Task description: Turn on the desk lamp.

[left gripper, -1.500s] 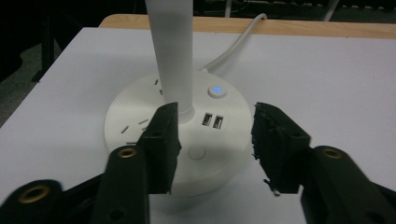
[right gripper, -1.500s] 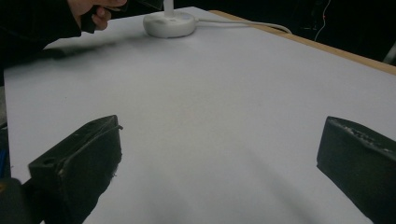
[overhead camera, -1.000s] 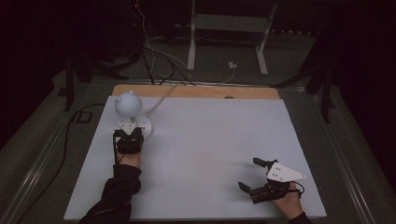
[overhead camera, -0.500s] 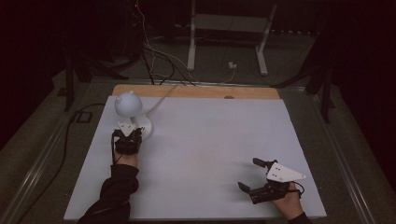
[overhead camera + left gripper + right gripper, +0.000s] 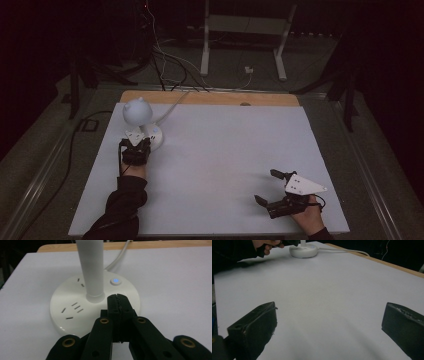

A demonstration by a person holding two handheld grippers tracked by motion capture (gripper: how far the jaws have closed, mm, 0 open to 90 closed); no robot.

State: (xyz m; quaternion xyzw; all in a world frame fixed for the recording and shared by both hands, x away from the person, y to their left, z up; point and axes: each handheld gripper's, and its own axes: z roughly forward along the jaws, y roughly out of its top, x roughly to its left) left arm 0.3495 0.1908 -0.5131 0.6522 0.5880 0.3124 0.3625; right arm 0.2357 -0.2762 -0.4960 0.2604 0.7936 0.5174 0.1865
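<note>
A white desk lamp (image 5: 138, 111) with a round head stands at the table's far left on a round base (image 5: 75, 307) with socket slots and a small blue-lit button (image 5: 115, 281). My left gripper (image 5: 117, 300) is shut with nothing between its jaws, its tips over the base just short of the button and beside the lamp's stem (image 5: 90, 267). From above, the left gripper (image 5: 137, 146) sits at the base's near edge. My right gripper (image 5: 267, 186) rests wide open near the table's front right, its jaws spread over bare tabletop in the right gripper view (image 5: 332, 322).
The white tabletop (image 5: 225, 150) has a wooden strip (image 5: 210, 98) along its far edge. The lamp's white cable (image 5: 172, 105) runs off the back. Cables and a metal stand (image 5: 240, 30) lie on the dark floor beyond.
</note>
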